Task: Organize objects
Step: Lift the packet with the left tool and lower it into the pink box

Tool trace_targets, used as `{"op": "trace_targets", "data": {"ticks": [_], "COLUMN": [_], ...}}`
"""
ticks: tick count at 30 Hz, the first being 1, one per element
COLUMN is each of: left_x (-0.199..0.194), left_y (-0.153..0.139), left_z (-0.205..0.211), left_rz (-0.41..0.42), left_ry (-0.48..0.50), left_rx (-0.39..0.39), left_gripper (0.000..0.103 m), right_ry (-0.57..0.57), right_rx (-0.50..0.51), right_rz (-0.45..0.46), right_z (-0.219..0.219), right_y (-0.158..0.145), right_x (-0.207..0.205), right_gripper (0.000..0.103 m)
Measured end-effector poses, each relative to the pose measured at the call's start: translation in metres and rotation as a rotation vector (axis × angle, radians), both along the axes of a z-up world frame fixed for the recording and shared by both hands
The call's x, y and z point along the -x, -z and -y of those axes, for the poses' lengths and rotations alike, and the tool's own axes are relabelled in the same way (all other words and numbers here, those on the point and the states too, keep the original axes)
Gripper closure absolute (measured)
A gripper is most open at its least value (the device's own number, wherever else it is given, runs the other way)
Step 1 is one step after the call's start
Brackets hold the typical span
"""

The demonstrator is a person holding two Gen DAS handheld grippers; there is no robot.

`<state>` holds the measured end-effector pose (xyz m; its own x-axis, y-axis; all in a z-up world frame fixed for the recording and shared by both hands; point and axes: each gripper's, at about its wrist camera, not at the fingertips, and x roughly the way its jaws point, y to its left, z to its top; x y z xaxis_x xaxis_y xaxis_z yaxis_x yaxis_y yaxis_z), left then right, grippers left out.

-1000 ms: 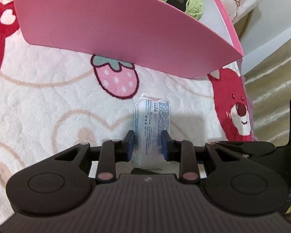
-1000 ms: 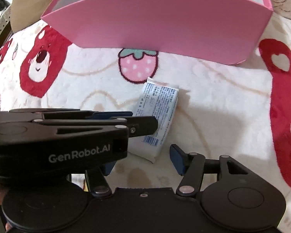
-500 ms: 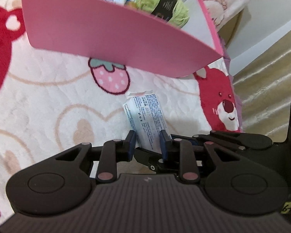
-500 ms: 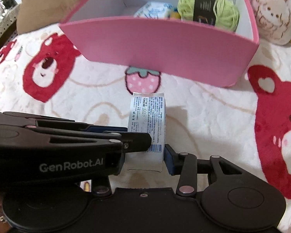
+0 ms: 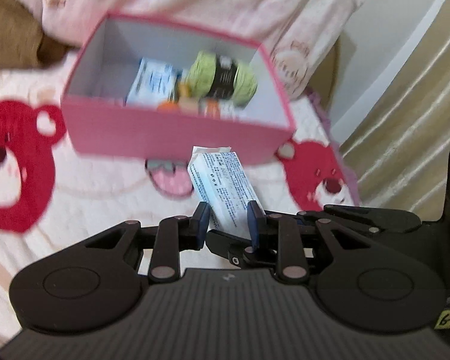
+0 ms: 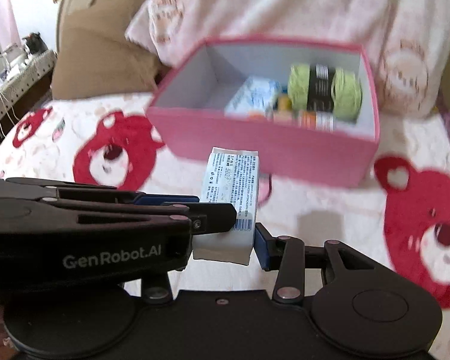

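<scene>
In the left wrist view the left gripper (image 5: 227,219) sits at lower centre, its two blue pads pressed against the sides of a white packet (image 5: 222,186) with blue print, which sticks up and away from the jaws, tilted a little to the left. The black finger of the other tool crosses just under the packet from the right. In the right wrist view the right gripper (image 6: 225,241) also has the packet (image 6: 229,204) between its jaws: the right blue pad touches the packet's lower right edge, while the left pad is hidden behind the left gripper's black body, which reaches in from the left edge of the frame and lies across the packet's lower left corner. So both tools grip the same packet, held clear of the blanket (image 6: 315,210), and a soft shadow lies on the cloth to its right. Beyond the packet, in the upper middle of both views, stands an open pink box (image 5: 171,138) with a pale inside. In it, blurred, lie a green yarn ball (image 5: 222,78) with a black band on the right, a blue and white pack (image 5: 153,82) at centre, and some small orange things I cannot make out. The blanket is white with red bears (image 6: 426,231). A pink quilt (image 6: 285,9) lies behind the box, and a brown cushion (image 6: 96,63) at upper left.
</scene>
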<state>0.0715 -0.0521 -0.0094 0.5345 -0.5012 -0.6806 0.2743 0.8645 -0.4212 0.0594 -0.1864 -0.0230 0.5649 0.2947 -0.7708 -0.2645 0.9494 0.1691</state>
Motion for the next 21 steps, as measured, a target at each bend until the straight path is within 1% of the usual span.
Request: {"op": "trace_targets", "data": {"ticks": [4, 8, 11, 12, 14, 16, 18, 21], "left_x": [-0.016, -0.041, -0.067, -0.08, -0.103, -0.125, -0.149, -0.176], "left_y": [-0.034, -0.066, -0.082, -0.085, -0.086, -0.084, -0.076, -0.059], "left_z": [-0.009, -0.016, -0.021, -0.024, -0.029, -0.031, -0.031, -0.029], "left_rz": [0.052, 0.092, 0.115, 0.121, 0.126, 0.11, 0.088, 0.055], "left_ry": [-0.01, -0.02, -0.008, -0.002, 0.004, 0.002, -0.005, -0.021], "left_rx": [0.005, -0.034, -0.051, -0.042, -0.024, -0.007, 0.002, 0.007], "left_gripper": [0.078, 0.077, 0.075, 0.075, 0.075, 0.075, 0.075, 0.075], "right_ry": [-0.008, -0.018, -0.002, 0.012, 0.039, 0.053, 0.065, 0.081], "right_rx": [-0.039, -0.059, -0.089, -0.1, -0.116, -0.121, -0.125, -0.133], "right_rz": [0.056, 0.107, 0.124, 0.123, 0.122, 0.114, 0.096, 0.057], "right_z": [-0.003, -0.012, -0.015, -0.015, -0.016, -0.016, -0.016, -0.013], "right_y": [-0.034, -0.061, -0.074, -0.077, -0.08, -0.08, -0.076, -0.062], "right_x": [-0.016, -0.041, -0.065, -0.073, -0.095, -0.115, -0.138, -0.165], "right_gripper": [0.056, 0.056, 0.056, 0.056, 0.056, 0.056, 0.055, 0.055]}}
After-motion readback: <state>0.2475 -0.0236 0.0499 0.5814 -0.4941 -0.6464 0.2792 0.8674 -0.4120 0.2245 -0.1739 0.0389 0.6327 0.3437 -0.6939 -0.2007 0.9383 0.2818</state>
